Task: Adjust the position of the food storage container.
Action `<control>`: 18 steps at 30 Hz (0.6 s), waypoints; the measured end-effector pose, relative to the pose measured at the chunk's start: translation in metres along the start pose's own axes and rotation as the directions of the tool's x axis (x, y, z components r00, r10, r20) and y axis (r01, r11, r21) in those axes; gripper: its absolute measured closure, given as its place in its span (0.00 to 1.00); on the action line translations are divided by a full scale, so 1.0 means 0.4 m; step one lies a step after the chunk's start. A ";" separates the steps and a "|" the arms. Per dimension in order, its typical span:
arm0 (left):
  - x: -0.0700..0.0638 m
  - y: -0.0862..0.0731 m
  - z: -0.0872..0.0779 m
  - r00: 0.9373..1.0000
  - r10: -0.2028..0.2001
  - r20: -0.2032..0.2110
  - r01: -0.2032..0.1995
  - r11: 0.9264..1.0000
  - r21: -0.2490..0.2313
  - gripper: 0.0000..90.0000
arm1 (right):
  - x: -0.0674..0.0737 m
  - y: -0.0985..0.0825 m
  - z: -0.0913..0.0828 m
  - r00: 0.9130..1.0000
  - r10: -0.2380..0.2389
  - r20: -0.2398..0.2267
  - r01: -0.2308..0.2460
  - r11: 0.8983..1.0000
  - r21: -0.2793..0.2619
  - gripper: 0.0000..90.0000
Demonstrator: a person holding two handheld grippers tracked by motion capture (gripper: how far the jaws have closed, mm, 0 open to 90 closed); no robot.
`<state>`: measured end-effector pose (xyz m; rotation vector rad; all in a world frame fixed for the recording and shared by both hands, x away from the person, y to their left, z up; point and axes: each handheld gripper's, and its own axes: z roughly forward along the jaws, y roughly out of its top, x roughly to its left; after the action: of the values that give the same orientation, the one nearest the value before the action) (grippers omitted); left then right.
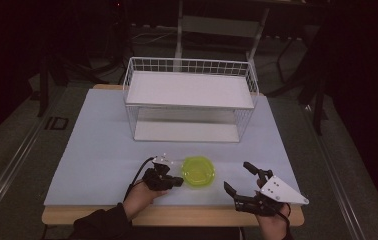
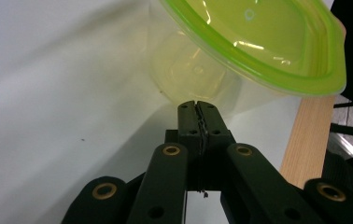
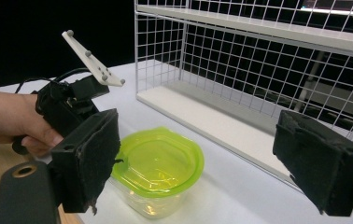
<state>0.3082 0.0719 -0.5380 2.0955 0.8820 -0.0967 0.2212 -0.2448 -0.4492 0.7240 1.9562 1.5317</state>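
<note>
Left tongs closed, nudging lidded green container on the counter; right tongs open, waiting; wire shelf still bare.

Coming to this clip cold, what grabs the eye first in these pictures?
The clear plastic tub with the bright lime-green lid stands out, sitting near the front edge of the pale table. The left gripper, shut with nothing between its fingers, is right at its side. Behind stands a white wire shelf rack, and the right gripper waits wide open at the tub's right.
</note>
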 end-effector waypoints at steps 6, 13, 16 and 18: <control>0.005 0.002 -0.047 0.999 0.001 -0.041 -0.002 1.000 -0.023 0.94 | -0.004 0.000 0.001 1.000 -0.003 0.007 0.003 1.000 0.010 0.16; -0.028 0.001 -0.115 0.999 0.020 -0.035 -0.022 0.997 -0.076 0.73 | -0.009 0.003 0.006 1.000 0.008 0.000 -0.009 1.000 0.018 0.16; -0.036 -0.002 -0.138 1.000 0.013 -0.012 -0.014 0.994 -0.107 0.66 | -0.013 0.004 0.010 1.000 0.024 -0.003 -0.024 0.999 0.029 0.16; -0.043 -0.001 -0.153 1.000 0.021 0.008 -0.019 0.992 -0.128 0.59 | -0.013 0.005 0.013 1.000 0.015 0.001 -0.015 0.999 0.041 0.16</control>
<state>0.2808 0.1071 -0.4925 1.9828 0.8396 -0.0381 0.2286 -0.2447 -0.4479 0.7578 1.9911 1.5039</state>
